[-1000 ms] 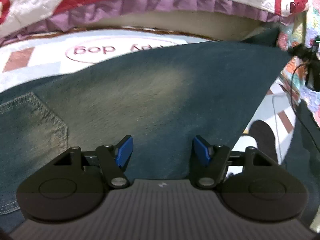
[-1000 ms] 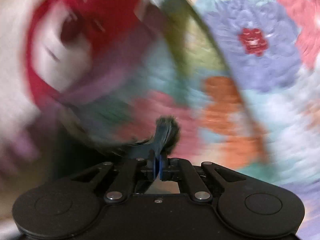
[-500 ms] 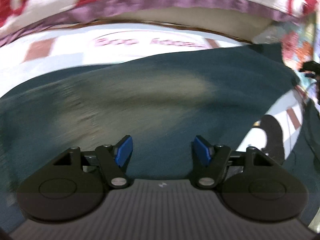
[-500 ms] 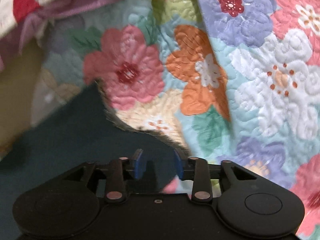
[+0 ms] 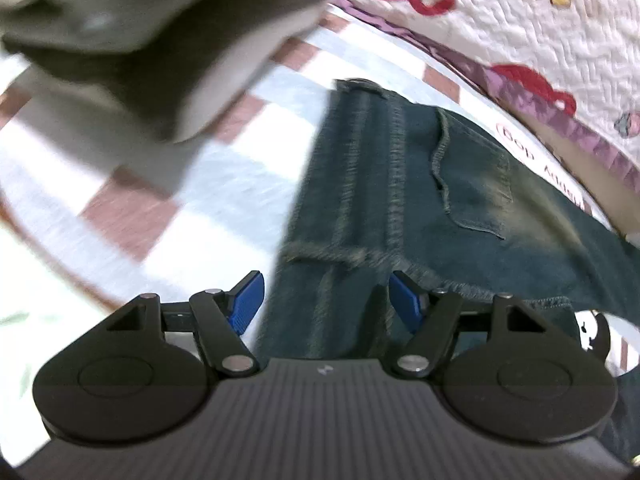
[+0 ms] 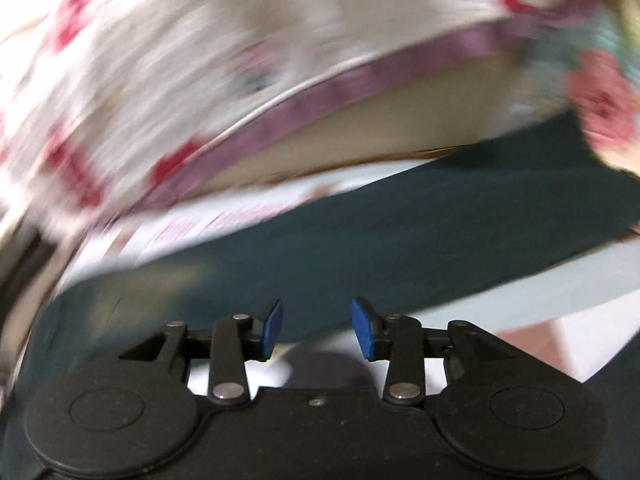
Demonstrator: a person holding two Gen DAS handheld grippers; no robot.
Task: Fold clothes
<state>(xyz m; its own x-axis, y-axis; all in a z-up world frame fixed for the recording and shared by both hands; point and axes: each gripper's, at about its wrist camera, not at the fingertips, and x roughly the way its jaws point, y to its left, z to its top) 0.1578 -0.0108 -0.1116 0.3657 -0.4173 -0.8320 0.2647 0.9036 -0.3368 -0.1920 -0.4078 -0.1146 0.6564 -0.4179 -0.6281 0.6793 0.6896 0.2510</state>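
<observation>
Dark blue jeans [image 5: 400, 200] lie flat on a white mat with brown squares [image 5: 224, 184]. In the left wrist view I see their waistband end, a back pocket [image 5: 472, 176] and the centre seam. My left gripper [image 5: 326, 300] hovers open just above the waistband area, nothing between its blue pads. In the blurred right wrist view a long leg of the jeans [image 6: 360, 248] stretches across the mat. My right gripper [image 6: 317, 326] stands open at the leg's near edge, holding nothing.
A white quilt with red shapes and a purple ruffle [image 5: 560, 64] hangs along the far side, also seen as the quilt [image 6: 240, 80] in the right view. A blurred grey and beige object [image 5: 160, 40] lies at the upper left. A floral quilt [image 6: 600, 92] sits at right.
My right gripper let go of the jeans' hem and opened, then swung back toward the leg. My left gripper moved along the jeans from the leg to the waistband end, staying open.
</observation>
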